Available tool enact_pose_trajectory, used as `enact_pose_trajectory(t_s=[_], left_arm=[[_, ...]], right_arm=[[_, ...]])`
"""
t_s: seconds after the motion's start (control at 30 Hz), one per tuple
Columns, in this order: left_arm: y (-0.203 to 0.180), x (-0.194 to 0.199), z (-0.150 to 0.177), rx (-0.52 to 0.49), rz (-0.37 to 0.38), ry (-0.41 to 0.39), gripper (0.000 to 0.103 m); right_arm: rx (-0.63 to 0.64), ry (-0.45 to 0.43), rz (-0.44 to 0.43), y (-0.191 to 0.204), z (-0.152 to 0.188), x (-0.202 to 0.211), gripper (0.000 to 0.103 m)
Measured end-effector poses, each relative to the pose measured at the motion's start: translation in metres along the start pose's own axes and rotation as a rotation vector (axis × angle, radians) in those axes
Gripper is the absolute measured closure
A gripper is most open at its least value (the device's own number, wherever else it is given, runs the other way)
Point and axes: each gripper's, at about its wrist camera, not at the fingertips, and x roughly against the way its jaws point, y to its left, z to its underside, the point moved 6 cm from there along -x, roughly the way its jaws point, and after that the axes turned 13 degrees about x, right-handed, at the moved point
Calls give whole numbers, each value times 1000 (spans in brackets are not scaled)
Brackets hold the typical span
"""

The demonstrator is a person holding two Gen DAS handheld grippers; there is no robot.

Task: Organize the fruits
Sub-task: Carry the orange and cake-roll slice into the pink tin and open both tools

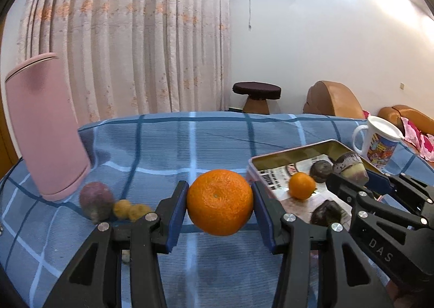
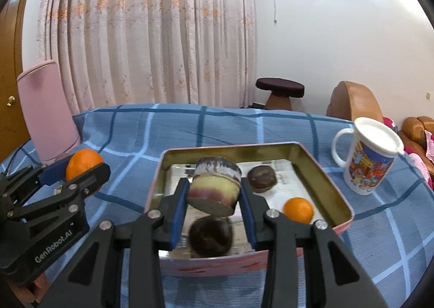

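Note:
My left gripper [image 1: 220, 203] is shut on a large orange [image 1: 219, 201] and holds it above the blue checked cloth, left of the tin; it also shows in the right wrist view [image 2: 82, 164]. My right gripper [image 2: 214, 191] is shut on a cut purple-and-yellow chunk of fruit [image 2: 215, 187] and holds it over the pink metal tin [image 2: 340, 196]. In the tin lie a small orange [image 2: 297, 209] and two dark round fruits [image 2: 261, 178] [image 2: 210, 236]. A purple round fruit [image 1: 95, 200] and two small yellow fruits [image 1: 131, 209] lie on the cloth at the left.
A tall pink container [image 1: 44, 129] stands at the left on the blue checked tablecloth [image 1: 190, 139]. A white lidded mug [image 2: 370, 156] stands right of the tin. Curtains, a stool [image 1: 256, 96] and brown sofas are behind the table.

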Motion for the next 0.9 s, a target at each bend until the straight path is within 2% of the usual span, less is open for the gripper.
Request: enact_pose_trajectory(t_s=[0.63,0.9], left_arm=[[-48,-27,5,3,40,59,54],[-67,-42,8,-9,35,99,54]], right_arm=[[-13,27,56,-49,9,-7,64],[-47,79,81,-72,13,-21,64]])
